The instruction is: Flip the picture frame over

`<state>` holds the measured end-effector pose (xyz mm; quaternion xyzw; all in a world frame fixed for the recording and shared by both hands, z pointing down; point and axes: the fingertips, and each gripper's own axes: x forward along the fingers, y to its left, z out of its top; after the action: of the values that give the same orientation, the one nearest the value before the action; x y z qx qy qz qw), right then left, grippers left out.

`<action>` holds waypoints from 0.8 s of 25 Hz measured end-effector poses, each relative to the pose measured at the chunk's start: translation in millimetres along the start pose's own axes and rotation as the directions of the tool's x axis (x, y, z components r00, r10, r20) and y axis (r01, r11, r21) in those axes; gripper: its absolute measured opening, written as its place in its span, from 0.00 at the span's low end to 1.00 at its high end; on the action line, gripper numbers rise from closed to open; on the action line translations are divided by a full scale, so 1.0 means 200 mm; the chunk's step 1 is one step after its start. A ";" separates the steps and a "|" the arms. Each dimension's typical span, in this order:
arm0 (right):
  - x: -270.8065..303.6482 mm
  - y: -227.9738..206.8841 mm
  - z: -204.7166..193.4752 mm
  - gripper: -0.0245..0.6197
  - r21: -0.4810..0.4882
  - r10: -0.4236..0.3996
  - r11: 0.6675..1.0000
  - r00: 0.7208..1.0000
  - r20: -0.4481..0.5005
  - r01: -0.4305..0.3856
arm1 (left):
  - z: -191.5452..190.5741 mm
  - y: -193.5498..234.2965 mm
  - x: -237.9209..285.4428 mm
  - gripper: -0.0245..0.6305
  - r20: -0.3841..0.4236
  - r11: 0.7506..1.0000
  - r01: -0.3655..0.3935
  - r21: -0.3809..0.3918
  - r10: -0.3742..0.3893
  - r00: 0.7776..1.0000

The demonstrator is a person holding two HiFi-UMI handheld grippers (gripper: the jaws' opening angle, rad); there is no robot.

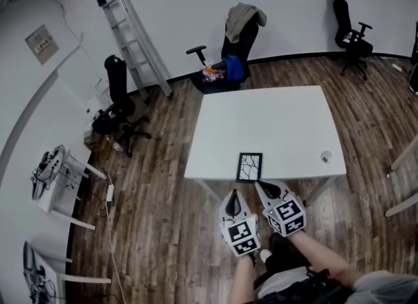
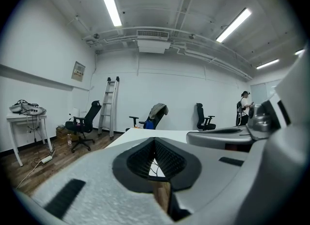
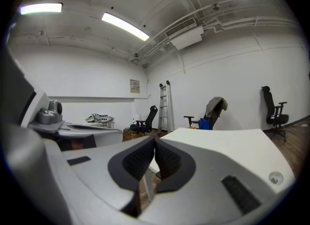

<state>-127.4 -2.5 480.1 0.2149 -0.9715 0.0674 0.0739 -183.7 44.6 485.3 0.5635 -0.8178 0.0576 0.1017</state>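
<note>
A small black picture frame (image 1: 249, 167) lies flat near the front edge of the white table (image 1: 274, 126), its branch-pattern picture facing up. My left gripper (image 1: 234, 193) hovers just off the table's front edge, below and left of the frame, jaws shut and empty. My right gripper (image 1: 257, 182) sits beside it, its tip close to the frame's near right corner, jaws shut with nothing between them. In the left gripper view a sliver of the frame (image 2: 153, 167) shows past the closed pads (image 2: 167, 158). The right gripper view shows closed pads (image 3: 165, 160) and the table edge.
A small round object (image 1: 326, 156) sits at the table's front right. Office chairs (image 1: 121, 103), a chair draped with a jacket (image 1: 238, 31), a ladder (image 1: 134, 38) and side tables (image 1: 59, 172) ring the room. A person (image 2: 244, 107) stands far off.
</note>
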 end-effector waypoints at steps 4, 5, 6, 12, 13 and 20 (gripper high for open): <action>0.09 -0.05 -0.03 0.04 0.014 -0.003 1.000 1.000 -0.016 0.004 | -0.03 0.02 0.11 0.02 -0.025 1.000 0.011 0.004 -0.011 1.000; 0.13 -0.07 -0.04 0.04 0.017 -0.004 1.000 1.000 -0.019 0.004 | -0.03 0.02 0.15 0.02 -0.030 1.000 0.011 0.008 -0.011 0.999; 0.17 -0.09 -0.04 0.04 0.021 -0.006 1.000 1.000 -0.023 0.006 | -0.03 0.02 0.19 0.02 -0.034 1.000 0.012 0.014 -0.012 0.999; 0.40 -0.21 -0.09 0.04 0.051 -0.012 0.999 0.998 -0.057 0.015 | -0.06 0.10 0.45 0.02 -0.075 1.000 0.017 0.017 -0.015 0.997; 0.43 -0.24 -0.10 0.04 0.057 -0.014 0.998 0.998 -0.066 0.018 | -0.07 0.11 0.49 0.02 -0.086 1.000 0.018 0.014 -0.016 0.996; 0.63 -0.39 -0.26 0.04 0.099 -0.025 0.994 0.989 -0.147 0.040 | -0.23 0.13 0.76 0.02 -0.199 0.999 0.049 0.001 -0.047 0.979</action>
<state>-201.1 -116.1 560.2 0.2287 -0.9552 0.1308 0.1347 -254.6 -74.1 566.2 0.5748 -0.7895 0.1138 0.1826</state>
